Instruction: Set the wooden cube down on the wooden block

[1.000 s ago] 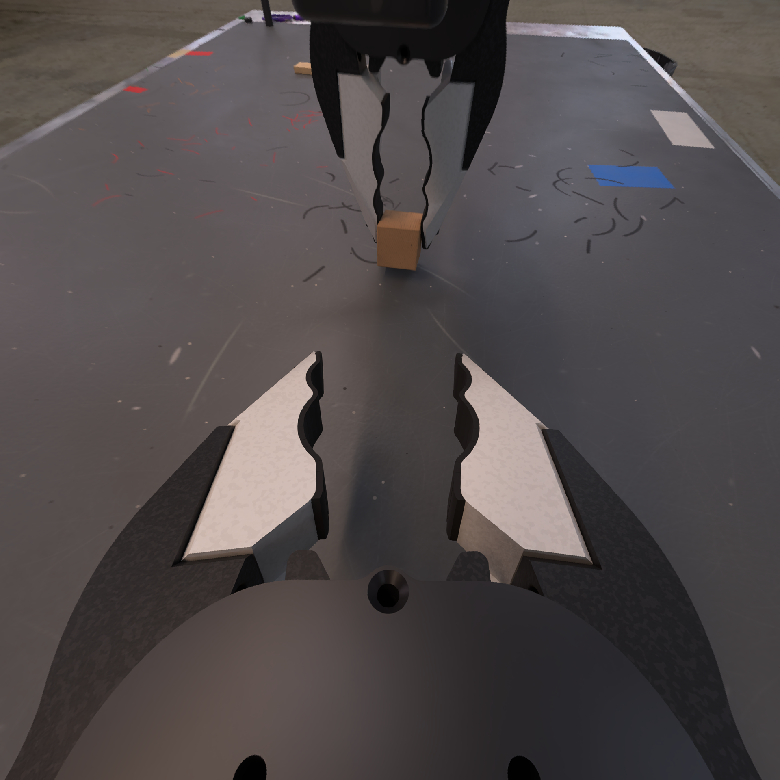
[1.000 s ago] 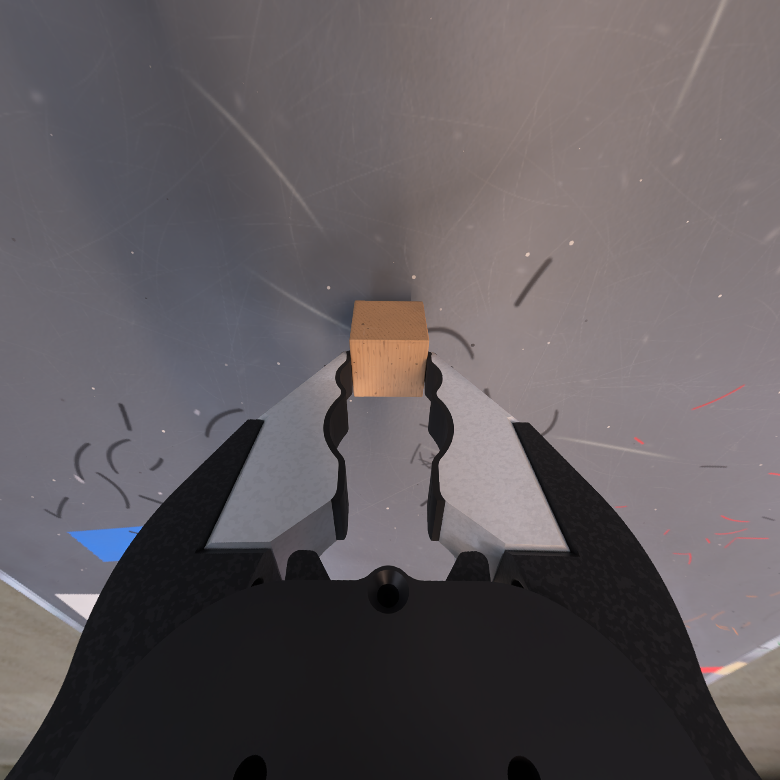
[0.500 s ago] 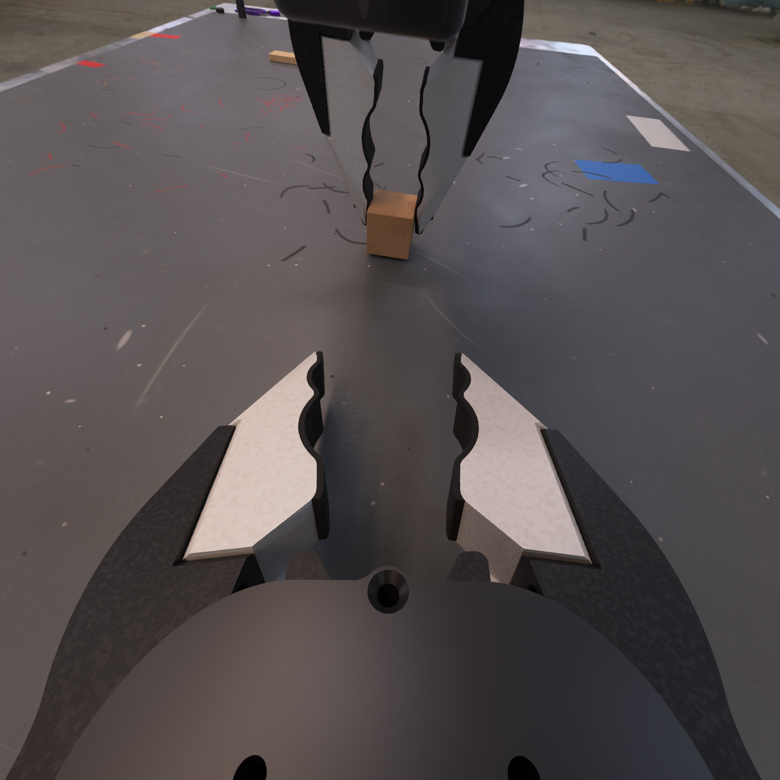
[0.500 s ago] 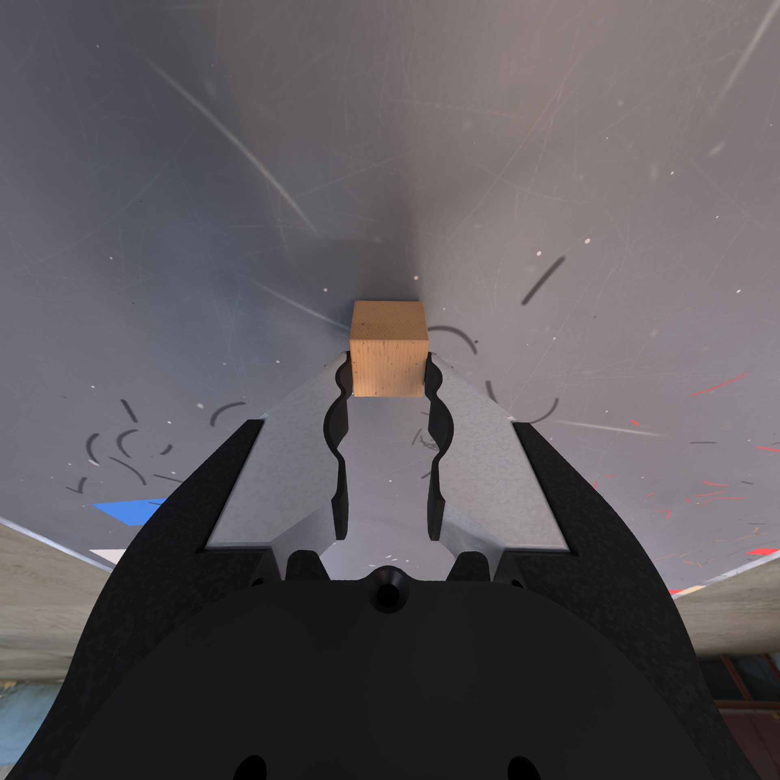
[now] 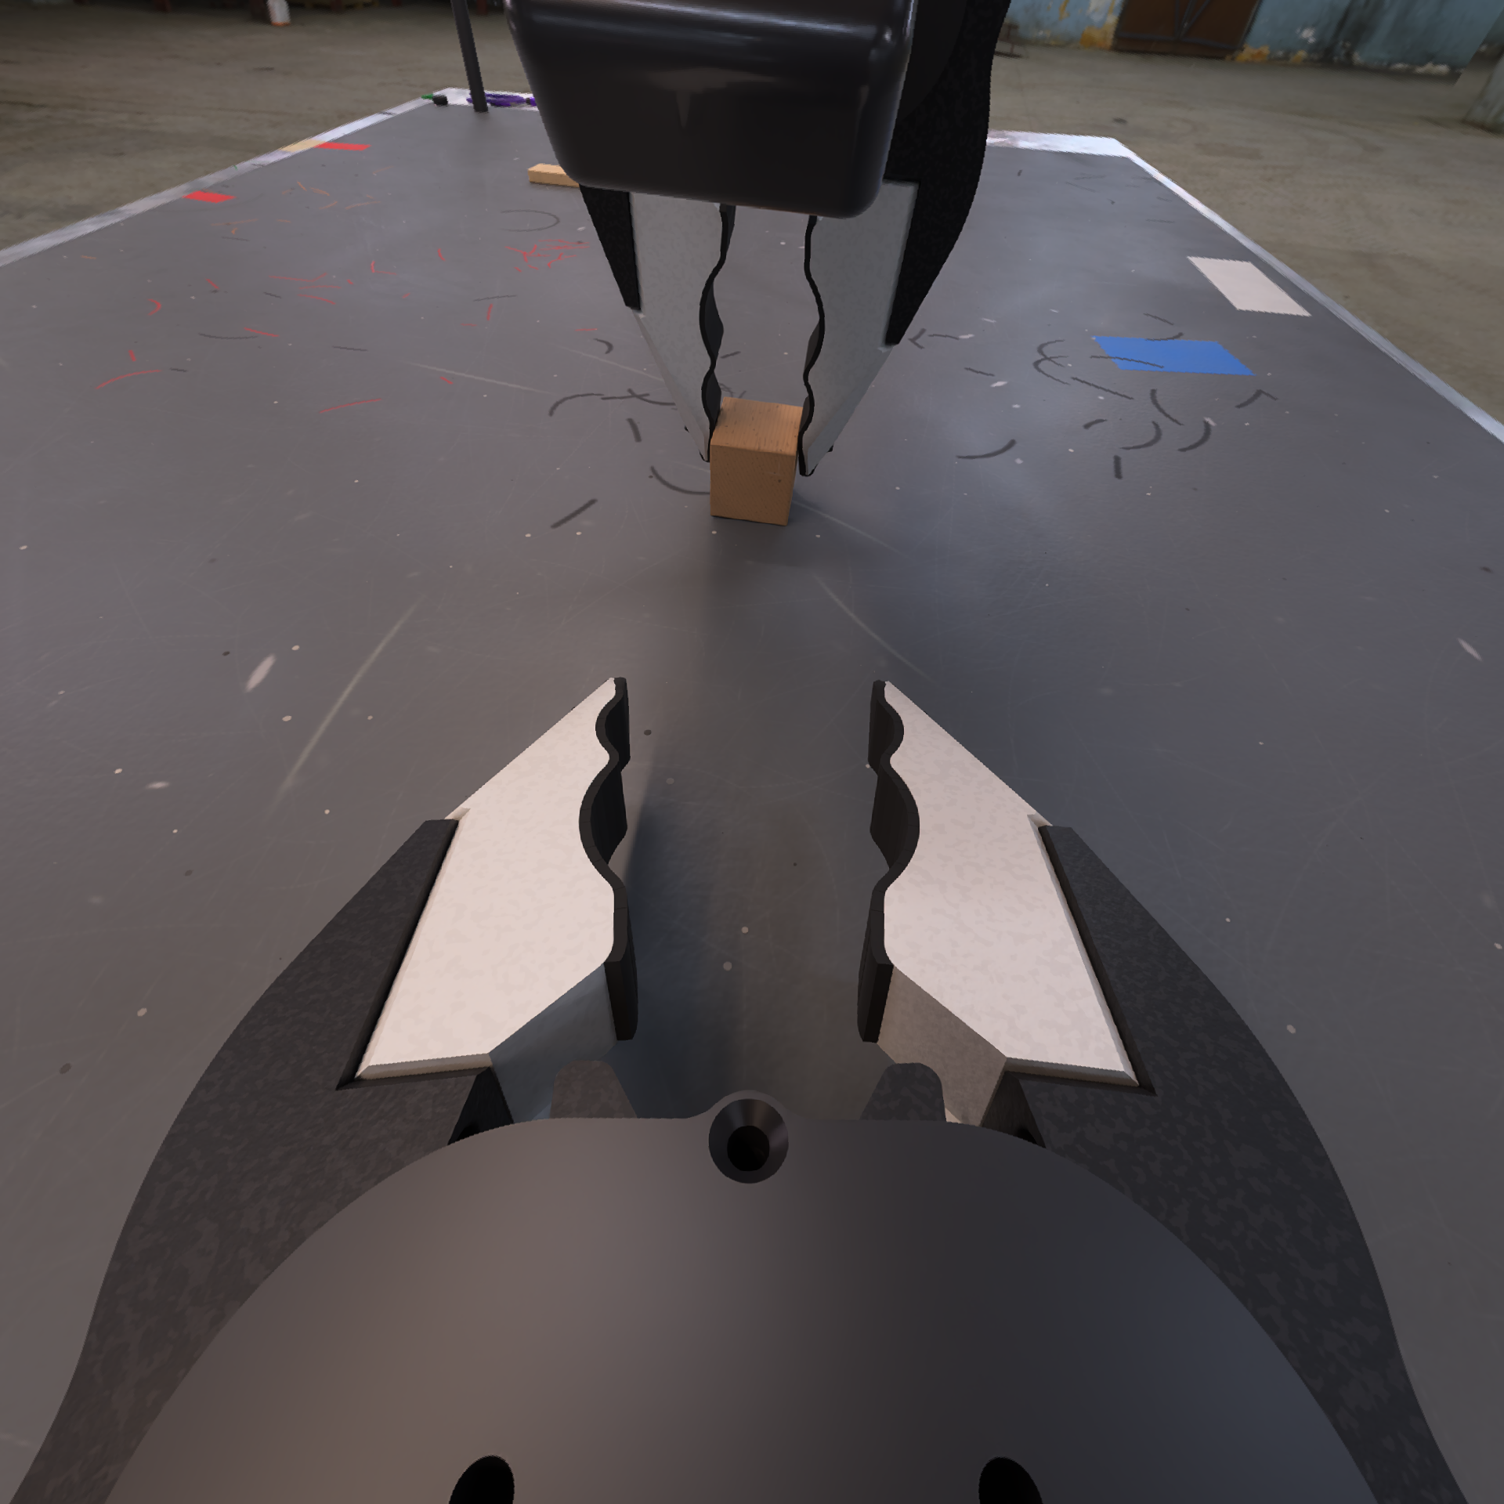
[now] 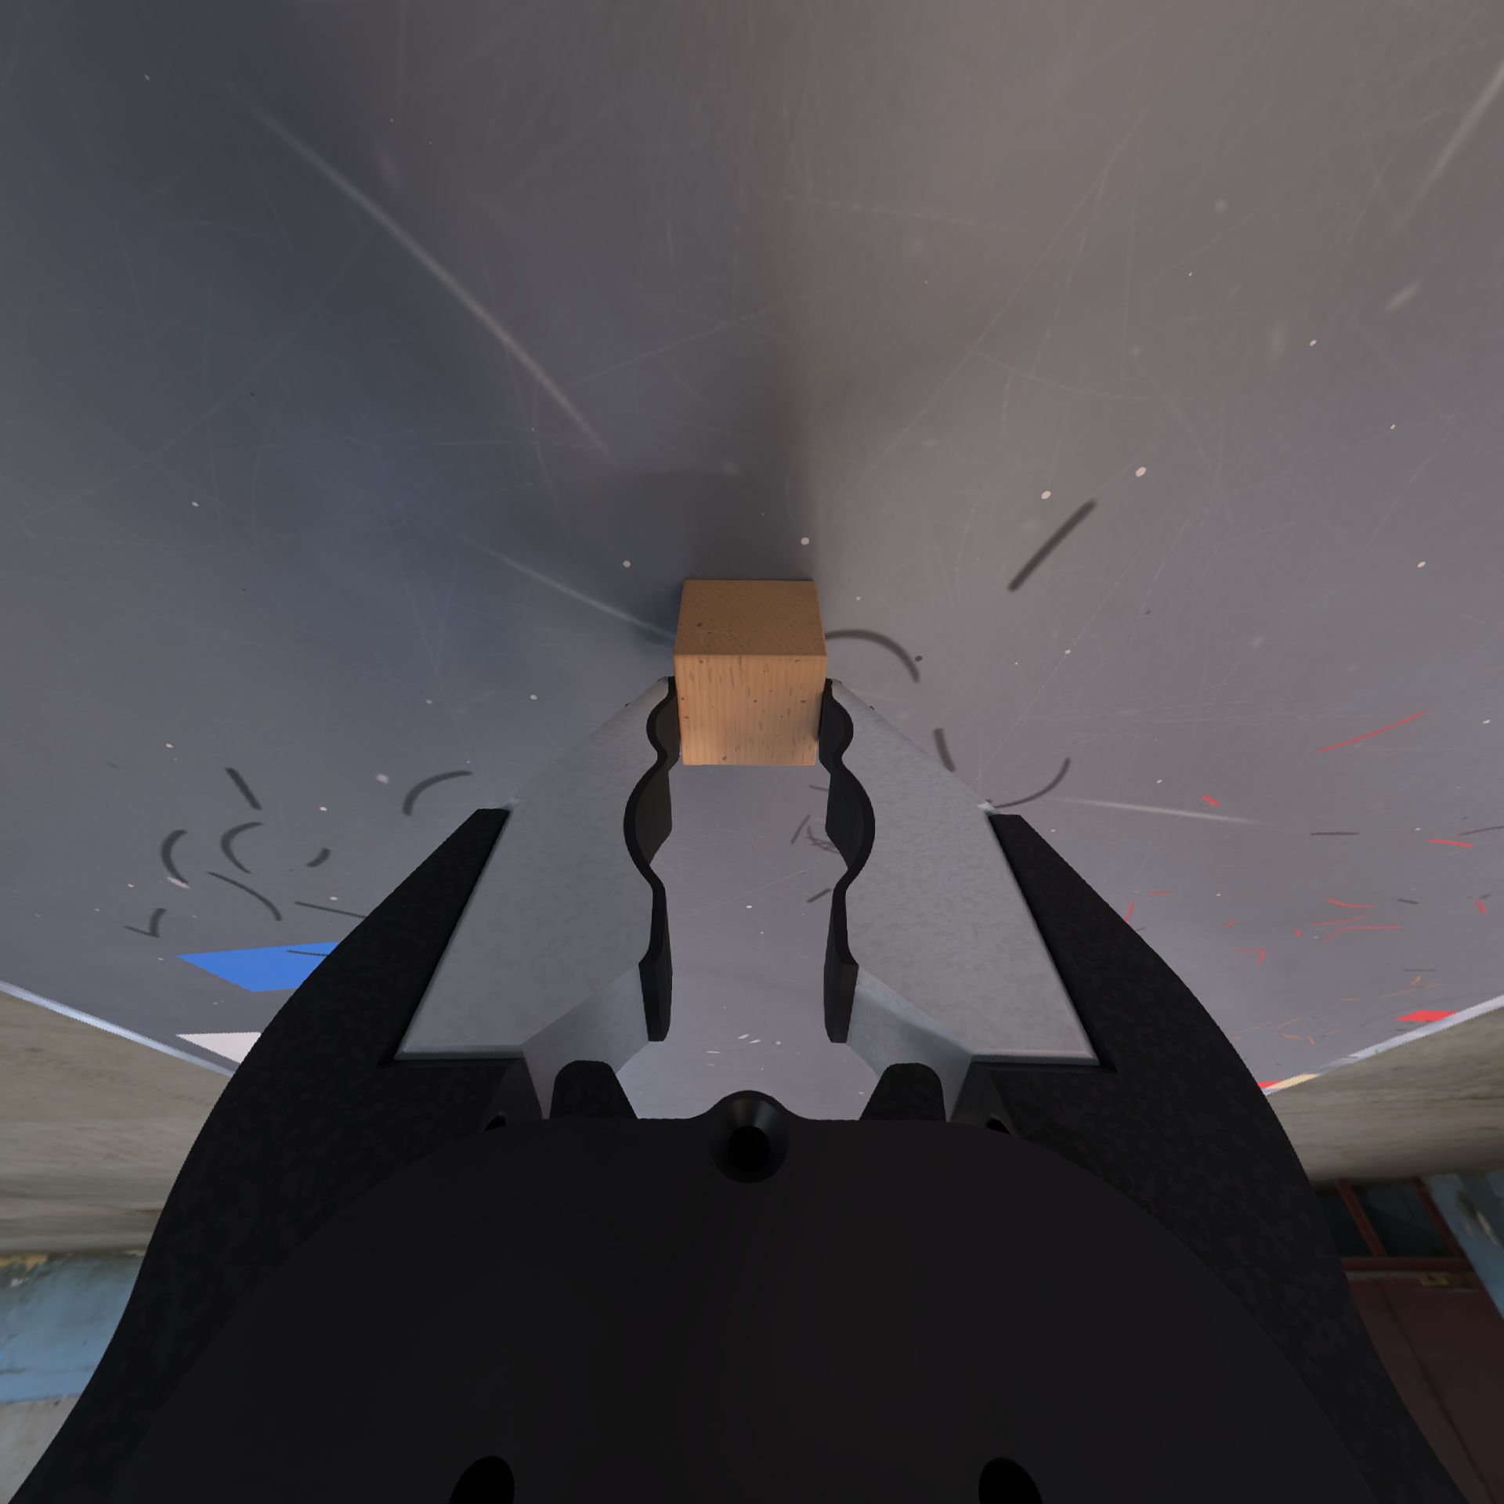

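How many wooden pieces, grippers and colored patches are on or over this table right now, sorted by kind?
Wooden pieces: 2, the wooden cube and the wooden block
Grippers: 2, the left gripper and the right gripper
Red patches: 2
Blue patch: 1
White patch: 1
Total: 8

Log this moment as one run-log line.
right gripper: shut on cube | left gripper: open, empty | block: far, bare

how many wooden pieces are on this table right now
2. The wooden cube sits mid-table, clamped between the right gripper fingertips. The wooden block lies flat near the far edge, partly hidden behind that gripper's body. More could be hidden there.
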Available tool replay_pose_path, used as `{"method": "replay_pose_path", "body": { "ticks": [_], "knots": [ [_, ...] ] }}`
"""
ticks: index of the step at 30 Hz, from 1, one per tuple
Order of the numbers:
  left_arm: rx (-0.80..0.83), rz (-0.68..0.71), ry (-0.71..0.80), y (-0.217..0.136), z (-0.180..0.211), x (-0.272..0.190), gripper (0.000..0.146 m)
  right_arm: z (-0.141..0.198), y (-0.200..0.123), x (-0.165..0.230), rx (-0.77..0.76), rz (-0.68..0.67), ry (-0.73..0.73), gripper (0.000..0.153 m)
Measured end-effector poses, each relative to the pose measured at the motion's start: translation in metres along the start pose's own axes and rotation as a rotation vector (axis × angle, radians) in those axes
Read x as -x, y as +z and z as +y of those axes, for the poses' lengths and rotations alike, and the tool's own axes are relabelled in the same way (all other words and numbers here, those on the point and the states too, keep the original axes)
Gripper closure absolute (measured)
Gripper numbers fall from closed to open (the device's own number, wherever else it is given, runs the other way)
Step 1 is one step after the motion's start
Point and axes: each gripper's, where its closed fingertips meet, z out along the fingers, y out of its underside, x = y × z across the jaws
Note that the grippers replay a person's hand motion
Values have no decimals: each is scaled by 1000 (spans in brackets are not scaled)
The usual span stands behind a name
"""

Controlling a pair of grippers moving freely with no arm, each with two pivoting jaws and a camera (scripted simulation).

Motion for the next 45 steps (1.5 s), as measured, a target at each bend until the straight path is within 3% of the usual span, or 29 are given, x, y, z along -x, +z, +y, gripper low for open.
{"method": "replay_pose_path", "body": {
  "ticks": [7,11,17,21,26,31,39,45],
  "knots": [
    [-21,-12,16,-1,-2,1,87,2,-3,4,-60,-57,1,119],
    [-43,-29,22,-4,-4,4,87,27,-29,-8,-108,-82,105,119],
    [-42,-33,19,-4,-4,5,88,135,-85,-54,-146,-128,477,119],
    [-49,-35,16,-5,-5,5,88,231,-94,-84,-120,-163,790,119],
    [-60,-34,13,-6,-6,6,88,334,-62,-106,-38,-218,1113,119],
    [-66,-35,13,-6,-7,7,89,397,-13,-128,9,-253,1328,119],
    [-65,-28,30,-5,-7,6,89,438,57,-167,27,-314,1509,119],
    [-48,-13,46,-3,-5,4,90,449,90,-187,30,-336,1581,119]
  ]
}}
